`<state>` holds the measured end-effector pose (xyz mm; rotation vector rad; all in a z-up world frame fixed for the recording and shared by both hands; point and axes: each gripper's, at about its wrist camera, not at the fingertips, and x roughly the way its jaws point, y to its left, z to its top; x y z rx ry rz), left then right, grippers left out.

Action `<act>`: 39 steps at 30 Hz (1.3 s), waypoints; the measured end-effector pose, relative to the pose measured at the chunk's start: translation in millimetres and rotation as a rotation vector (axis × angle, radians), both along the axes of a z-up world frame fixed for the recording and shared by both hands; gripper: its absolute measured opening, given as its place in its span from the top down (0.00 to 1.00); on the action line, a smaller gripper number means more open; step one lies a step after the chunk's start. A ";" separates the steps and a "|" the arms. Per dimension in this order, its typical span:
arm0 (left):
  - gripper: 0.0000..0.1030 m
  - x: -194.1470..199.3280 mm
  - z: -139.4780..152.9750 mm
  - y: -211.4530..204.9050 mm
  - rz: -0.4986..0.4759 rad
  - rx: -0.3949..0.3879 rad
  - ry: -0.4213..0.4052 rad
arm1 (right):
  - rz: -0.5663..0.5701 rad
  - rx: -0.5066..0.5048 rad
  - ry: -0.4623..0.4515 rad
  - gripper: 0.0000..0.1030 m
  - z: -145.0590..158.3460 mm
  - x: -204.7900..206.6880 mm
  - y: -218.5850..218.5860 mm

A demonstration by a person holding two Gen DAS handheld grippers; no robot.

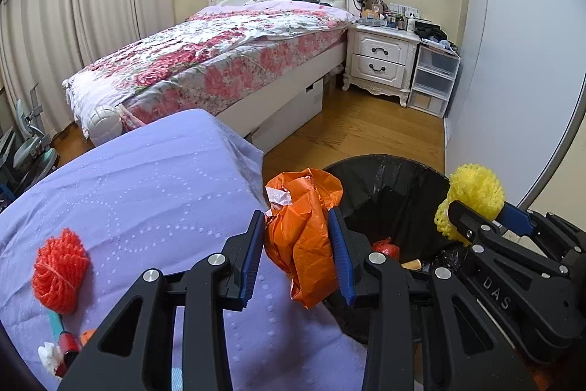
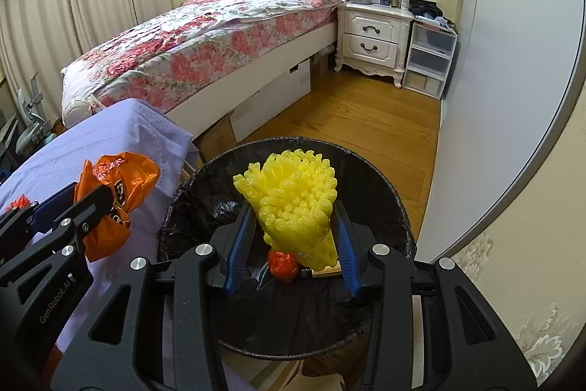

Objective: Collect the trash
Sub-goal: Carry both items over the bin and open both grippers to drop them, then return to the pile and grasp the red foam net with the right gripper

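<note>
Right wrist view shows the drop-off step: the right gripper (image 2: 293, 233) clamps yellow foam netting (image 2: 293, 193) over the black-lined bin (image 2: 399, 226), while the left gripper (image 1: 296, 244), gripping a crumpled orange bag (image 1: 304, 229), hangs beside the rim over the purple-covered counter (image 1: 128, 193), so next likely calls for carrying it over, then releasing.

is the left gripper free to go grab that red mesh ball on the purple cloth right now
Probably not yet: the left gripper is shut on the orange bag. The red mesh ball itself lies uncovered on the purple cloth.

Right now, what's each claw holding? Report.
Left gripper shut on orange bag. Right gripper shut on yellow foam net, over bin. Nothing blocking.
</note>
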<state>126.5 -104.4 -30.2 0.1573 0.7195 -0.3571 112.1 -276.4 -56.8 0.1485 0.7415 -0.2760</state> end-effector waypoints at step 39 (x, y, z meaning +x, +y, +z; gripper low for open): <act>0.32 -26.1 30.2 115.8 0.254 -0.027 -0.028 | 0.097 -0.024 -0.026 0.45 19.0 -4.4 57.9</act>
